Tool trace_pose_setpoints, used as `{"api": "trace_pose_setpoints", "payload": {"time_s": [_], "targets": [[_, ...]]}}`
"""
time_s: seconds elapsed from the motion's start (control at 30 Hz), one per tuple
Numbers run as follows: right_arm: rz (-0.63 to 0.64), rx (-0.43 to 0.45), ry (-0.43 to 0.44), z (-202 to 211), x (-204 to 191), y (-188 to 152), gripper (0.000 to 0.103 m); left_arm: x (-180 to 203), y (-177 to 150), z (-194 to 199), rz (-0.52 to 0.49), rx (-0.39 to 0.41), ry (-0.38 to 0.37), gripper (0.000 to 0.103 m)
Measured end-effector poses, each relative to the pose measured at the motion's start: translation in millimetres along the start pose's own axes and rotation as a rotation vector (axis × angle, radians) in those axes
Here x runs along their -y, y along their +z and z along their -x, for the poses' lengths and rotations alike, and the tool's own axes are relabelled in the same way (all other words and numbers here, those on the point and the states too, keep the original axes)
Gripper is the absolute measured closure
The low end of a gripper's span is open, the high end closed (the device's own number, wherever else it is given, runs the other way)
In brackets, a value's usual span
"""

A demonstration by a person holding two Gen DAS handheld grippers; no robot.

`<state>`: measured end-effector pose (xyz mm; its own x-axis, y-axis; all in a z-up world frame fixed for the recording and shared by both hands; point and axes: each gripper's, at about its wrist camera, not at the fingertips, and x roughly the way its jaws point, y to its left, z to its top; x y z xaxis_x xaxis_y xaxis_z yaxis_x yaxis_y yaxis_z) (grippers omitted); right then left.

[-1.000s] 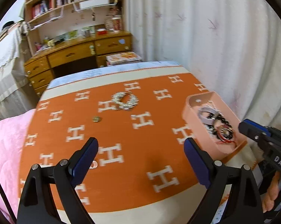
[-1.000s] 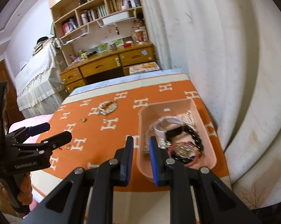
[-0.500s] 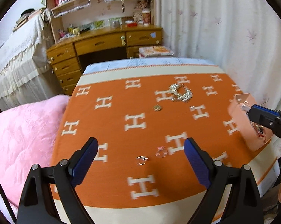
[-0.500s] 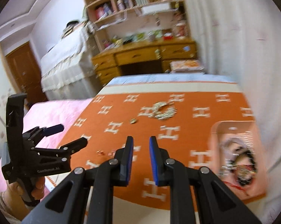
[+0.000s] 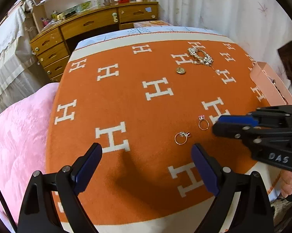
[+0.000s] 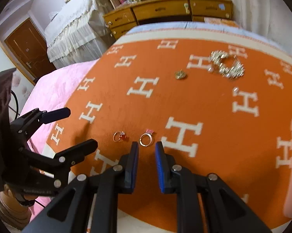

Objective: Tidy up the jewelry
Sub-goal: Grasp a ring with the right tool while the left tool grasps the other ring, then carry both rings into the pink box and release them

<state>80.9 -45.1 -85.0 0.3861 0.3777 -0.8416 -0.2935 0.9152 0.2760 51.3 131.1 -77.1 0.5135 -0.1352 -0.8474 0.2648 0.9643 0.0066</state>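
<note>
Two gold rings lie on the orange H-patterned blanket [image 5: 126, 97]. The ring with a pink stone [image 6: 146, 138] [image 5: 203, 123] lies just ahead of my right gripper [image 6: 146, 148], whose jaws stand slightly apart and empty. The ring with a red stone [image 6: 118, 136] [image 5: 181, 137] lies to its left, just ahead of my left gripper [image 5: 146, 155], which is wide open and empty. A silver pearl necklace pile [image 5: 201, 57] [image 6: 226, 66] and a small gold brooch [image 5: 180, 70] [image 6: 180, 75] lie farther back. The pink tray [image 5: 270, 85] stands at the right edge.
A pink quilt [image 5: 16, 136] lies left of the blanket. A wooden desk with drawers [image 5: 91, 25] and a white curtain [image 5: 213, 5] stand behind. A draped bed [image 6: 72, 25] and a door [image 6: 27, 48] are at the far left.
Both grippers have swung left, away from the tray, and come down close to the two rings. The right gripper's jaws have opened a little wider.
</note>
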Motion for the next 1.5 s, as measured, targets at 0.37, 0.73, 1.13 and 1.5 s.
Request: {"api": "trace_pose_setpoints", "payload": {"time_s": [0.37,0.73,1.13,1.5], "targets": [[0.084,0.040,-0.127,-22,-24,6,0.085,-6,3,-4,-0.030,0.007,-0.050,0.011],[0.137,0.065,-0.195,-23,-27,8,0.095,-5,0,-13,-0.044,-0.042,-0.128,0.011],[0.057,0.079,-0.155,4,4,-7,0.095,16,16,-33,-0.102,-0.075,-0.160,0.046],[0.004,0.099,-0.126,15,25,-15,0.095,34,19,-31,-0.175,-0.070,-0.107,0.088]]}}
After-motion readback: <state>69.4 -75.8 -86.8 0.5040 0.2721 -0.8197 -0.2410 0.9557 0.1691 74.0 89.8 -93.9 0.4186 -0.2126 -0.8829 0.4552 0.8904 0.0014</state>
